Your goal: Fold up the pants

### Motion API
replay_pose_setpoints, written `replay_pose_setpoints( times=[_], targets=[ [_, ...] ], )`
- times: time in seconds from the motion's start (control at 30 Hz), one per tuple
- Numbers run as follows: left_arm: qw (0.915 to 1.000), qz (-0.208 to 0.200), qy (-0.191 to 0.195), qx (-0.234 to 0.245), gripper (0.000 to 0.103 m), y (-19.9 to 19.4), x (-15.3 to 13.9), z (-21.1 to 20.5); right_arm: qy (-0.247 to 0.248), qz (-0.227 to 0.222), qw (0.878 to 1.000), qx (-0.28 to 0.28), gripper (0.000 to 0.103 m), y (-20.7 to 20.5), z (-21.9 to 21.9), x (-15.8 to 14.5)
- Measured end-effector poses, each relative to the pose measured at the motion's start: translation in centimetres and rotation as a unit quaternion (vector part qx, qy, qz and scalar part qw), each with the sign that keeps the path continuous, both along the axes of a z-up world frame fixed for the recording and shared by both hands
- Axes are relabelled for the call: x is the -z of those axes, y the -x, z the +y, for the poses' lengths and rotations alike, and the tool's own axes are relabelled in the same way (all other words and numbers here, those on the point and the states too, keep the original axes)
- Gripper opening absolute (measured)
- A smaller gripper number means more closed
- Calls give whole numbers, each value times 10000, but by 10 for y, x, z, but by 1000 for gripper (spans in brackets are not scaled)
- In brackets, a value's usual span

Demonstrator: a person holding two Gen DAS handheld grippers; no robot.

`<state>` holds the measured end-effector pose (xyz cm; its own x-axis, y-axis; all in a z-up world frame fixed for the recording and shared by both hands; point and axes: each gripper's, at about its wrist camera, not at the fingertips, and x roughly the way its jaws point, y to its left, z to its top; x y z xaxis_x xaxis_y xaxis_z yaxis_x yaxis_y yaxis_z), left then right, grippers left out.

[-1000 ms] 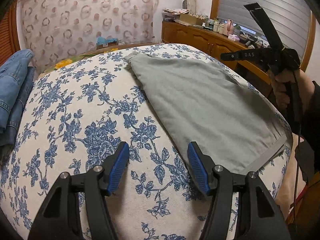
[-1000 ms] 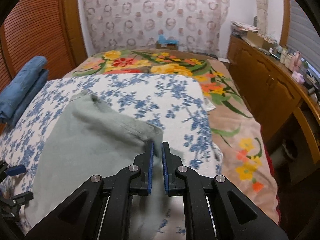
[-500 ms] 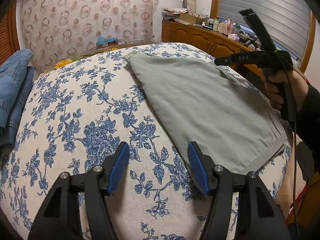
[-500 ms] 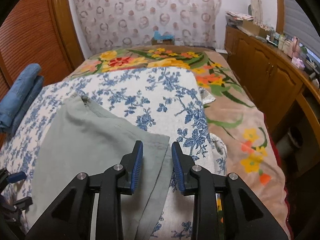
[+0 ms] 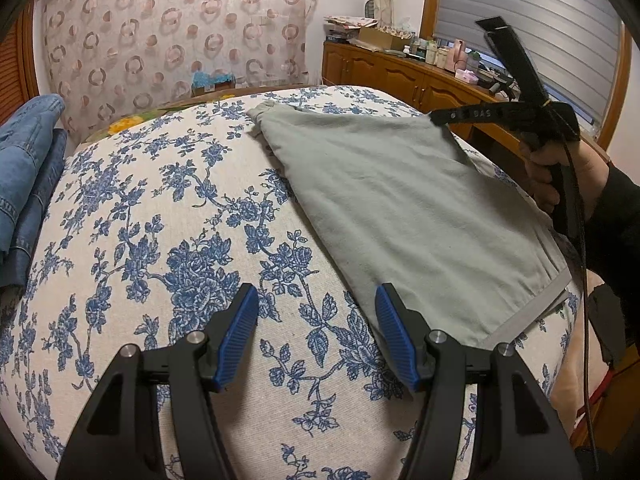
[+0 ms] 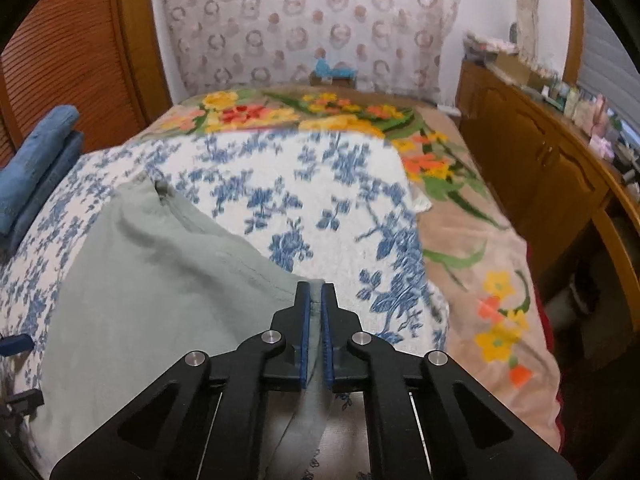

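Note:
Grey-green pants (image 5: 404, 208) lie folded flat on a blue-flowered white cloth (image 5: 168, 240). My left gripper (image 5: 316, 328) is open and empty, low over the cloth beside the pants' near left edge. My right gripper (image 6: 316, 312) is shut on the pants' corner (image 6: 316, 292) and lifts it a little. The pants (image 6: 160, 288) spread to the left in the right wrist view. The right gripper (image 5: 436, 117) also shows in the left wrist view, held by a hand at the pants' far right corner.
Folded blue jeans (image 5: 24, 176) lie at the left edge of the bed, also in the right wrist view (image 6: 36, 168). A flowered bedspread (image 6: 472, 240) lies beyond the cloth. A wooden cabinet (image 5: 400, 76) with small items stands on the right.
My right gripper opened half a second ago, then shut on the pants' far right corner and raised it. The left gripper has stayed open in place.

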<state>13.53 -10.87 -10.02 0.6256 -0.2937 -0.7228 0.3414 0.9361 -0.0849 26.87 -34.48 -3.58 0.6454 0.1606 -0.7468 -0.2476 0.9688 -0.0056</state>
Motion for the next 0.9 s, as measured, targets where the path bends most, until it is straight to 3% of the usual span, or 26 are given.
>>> replay_pose_setpoints(
  times=[0.17, 0.5, 0.67, 0.83, 0.9],
  targets=[
    [10000, -11, 13, 12, 61, 1, 0, 1, 120, -290, 9991, 302, 2, 5, -8, -12],
    [10000, 12, -17, 48, 61, 2, -1, -1, 207, 70, 9987, 469, 2, -3, -15, 5],
    [10000, 12, -15, 47, 61, 2, -1, -1, 115, 29, 9989, 459, 16, 17, -18, -5],
    [10000, 12, -14, 49, 61, 2, -1, -1, -64, 95, 9998, 158, 30, 66, -9, -6],
    [10000, 13, -13, 49, 61, 2, -1, -1, -215, 245, 9995, 6, 30, 83, -2, -2]
  ],
)
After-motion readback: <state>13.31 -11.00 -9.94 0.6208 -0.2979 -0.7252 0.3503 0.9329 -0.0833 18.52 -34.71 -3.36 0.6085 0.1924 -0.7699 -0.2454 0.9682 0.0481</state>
